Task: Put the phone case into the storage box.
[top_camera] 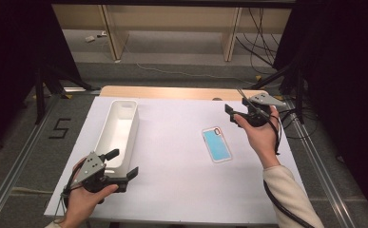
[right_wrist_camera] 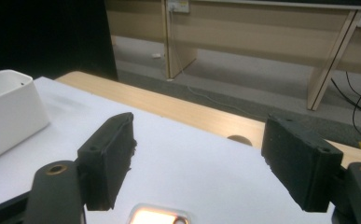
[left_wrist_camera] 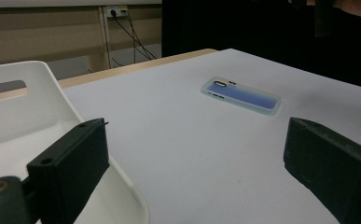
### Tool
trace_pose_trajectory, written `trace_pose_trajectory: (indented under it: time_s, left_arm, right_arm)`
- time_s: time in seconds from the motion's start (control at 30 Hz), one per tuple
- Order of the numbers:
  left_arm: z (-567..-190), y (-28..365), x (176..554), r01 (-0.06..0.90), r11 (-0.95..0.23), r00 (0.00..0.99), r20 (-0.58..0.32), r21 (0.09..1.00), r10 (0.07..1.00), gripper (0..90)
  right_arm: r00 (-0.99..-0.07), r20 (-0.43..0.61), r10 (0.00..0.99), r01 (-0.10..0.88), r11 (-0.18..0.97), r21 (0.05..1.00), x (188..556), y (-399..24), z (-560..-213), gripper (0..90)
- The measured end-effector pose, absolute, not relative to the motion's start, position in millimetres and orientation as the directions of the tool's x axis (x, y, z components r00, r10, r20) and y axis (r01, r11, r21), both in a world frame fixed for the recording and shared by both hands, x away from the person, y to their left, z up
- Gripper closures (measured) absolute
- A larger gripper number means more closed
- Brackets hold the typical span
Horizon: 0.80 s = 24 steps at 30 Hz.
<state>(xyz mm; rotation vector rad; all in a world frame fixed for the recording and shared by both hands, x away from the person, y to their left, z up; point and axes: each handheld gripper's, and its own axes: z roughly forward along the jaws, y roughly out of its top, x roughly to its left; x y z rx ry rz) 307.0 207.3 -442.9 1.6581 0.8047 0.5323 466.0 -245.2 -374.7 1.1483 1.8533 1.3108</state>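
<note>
Left gripper (top_camera: 123,164) sits nearest the person, at the front left of the white table (top_camera: 172,190), its jaws spread wide with nothing between them; one jaw hangs just over the near end of the long white bin (top_camera: 120,128), the other over bare tabletop. In the left gripper view that bin (left_wrist_camera: 24,116) shows a handle slot in its far wall and looks empty as far as can be seen. Farther out and to the right lies the phone case (top_camera: 217,144), pale blue with a clear rim, flat on the table and well apart from the bin, with open surface all around it. Beyond it, the right gripper (top_camera: 234,114) is raised in the right hand (top_camera: 260,135) above the case's far end, jaws wide apart and empty; the case's top edge (right_wrist_camera: 159,217) peeks in below them. Past the table's wooden far edge (right_wrist_camera: 192,112) are grey floor, cables (top_camera: 262,42) and wooden furniture legs (top_camera: 112,33).
</note>
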Motion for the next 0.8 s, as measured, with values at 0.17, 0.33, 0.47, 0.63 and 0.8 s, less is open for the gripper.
trace_pose_trajectory:
  time_s: [0.17, 0.33, 0.47, 0.63, 0.8]
  left_arm:
    - [-443, 207, 307, 0.222, -0.095, 0.663, -0.079, 0.970, 0.745, 6.2]
    - [-442, 207, 306, 0.223, -0.102, 0.662, -0.074, 0.969, 0.746, 6.2]
    - [-443, 207, 307, 0.221, -0.097, 0.665, -0.078, 0.970, 0.742, 6.2]
    - [-443, 207, 306, 0.226, -0.100, 0.664, -0.078, 0.969, 0.744, 6.3]
    - [-443, 206, 306, 0.224, -0.092, 0.667, -0.084, 0.970, 0.741, 6.3]
  right_arm:
    - [-0.460, 0.011, 0.888, 0.417, 0.205, 0.886, 472, -237, -382, 29.7]
    - [-0.483, 0.045, 0.874, 0.617, 0.303, 0.726, 481, -225, -404, 32.9]
    - [-0.504, 0.035, 0.863, 0.667, 0.363, 0.651, 488, -222, -418, 38.7]
    - [-0.508, 0.088, 0.857, 0.732, 0.376, 0.568, 491, -221, -423, 42.3]
    - [-0.467, 0.097, 0.879, 0.785, 0.362, 0.502, 494, -221, -429, 46.5]
